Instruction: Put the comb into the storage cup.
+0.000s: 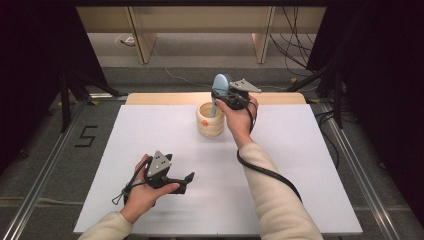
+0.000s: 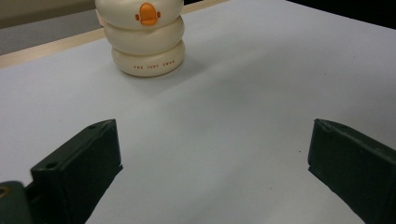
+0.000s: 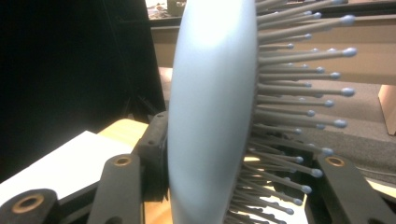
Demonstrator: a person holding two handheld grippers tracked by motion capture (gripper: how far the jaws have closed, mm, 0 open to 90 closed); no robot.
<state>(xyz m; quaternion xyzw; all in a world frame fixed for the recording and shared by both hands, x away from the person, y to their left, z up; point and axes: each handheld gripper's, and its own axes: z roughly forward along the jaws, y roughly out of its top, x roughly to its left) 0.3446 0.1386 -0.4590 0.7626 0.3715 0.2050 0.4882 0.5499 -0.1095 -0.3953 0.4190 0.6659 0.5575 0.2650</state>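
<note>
White table (image 1: 280,190) w/ cream ringed cup (image 1: 210,122) on it.

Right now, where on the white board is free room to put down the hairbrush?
The right half of the white board is bare, from the cream duck holder to the right edge. The near middle is free too. It is crowded at the holder, where the right claw holds the hairbrush, and by the left claw.
</note>
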